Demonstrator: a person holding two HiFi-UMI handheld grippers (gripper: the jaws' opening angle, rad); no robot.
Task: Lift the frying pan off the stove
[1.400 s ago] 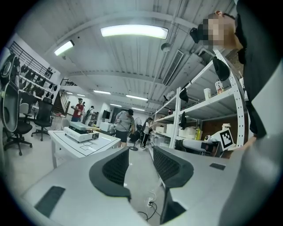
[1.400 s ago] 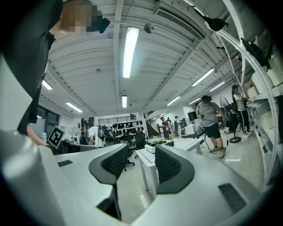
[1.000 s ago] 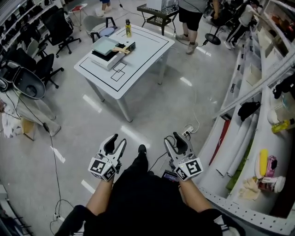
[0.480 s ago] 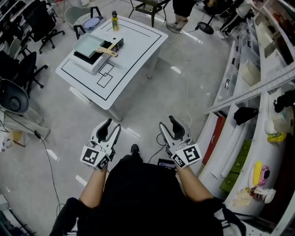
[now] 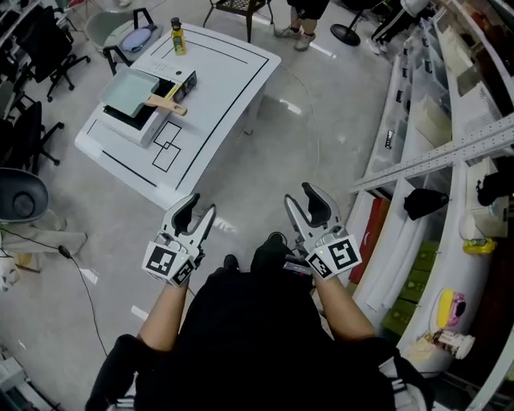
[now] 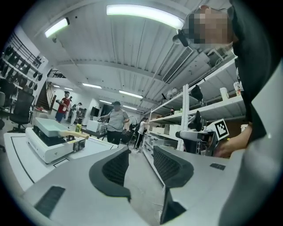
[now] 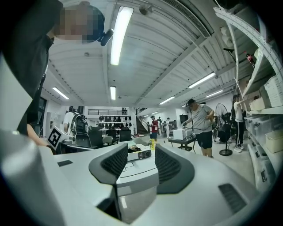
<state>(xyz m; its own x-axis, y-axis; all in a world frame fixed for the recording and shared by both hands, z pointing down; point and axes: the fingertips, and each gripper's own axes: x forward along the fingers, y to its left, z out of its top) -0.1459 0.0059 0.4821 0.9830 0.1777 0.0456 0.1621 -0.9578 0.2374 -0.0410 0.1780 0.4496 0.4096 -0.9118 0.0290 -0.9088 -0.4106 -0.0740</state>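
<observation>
Left gripper (image 5: 195, 203) and right gripper (image 5: 303, 195) are held close before the person's body, jaws apart with nothing between them; the frying pan (image 5: 128, 91) sits on the portable stove (image 5: 181, 83) on the white table (image 5: 221, 80), well apart from both.

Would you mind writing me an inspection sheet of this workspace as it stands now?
Surface: white table with black outlines, some way ahead of the person.
Job's things: frying pan with a wooden handle sits on the stove, untouched.
Clutter: one yellow bottle at the table's far end.
Grippers: left gripper and right gripper both open and empty, over the floor short of the table.
Cables: a cable lies on the floor at left.
Surroundings: office chairs at left, shelving at right, people beyond the table.
</observation>
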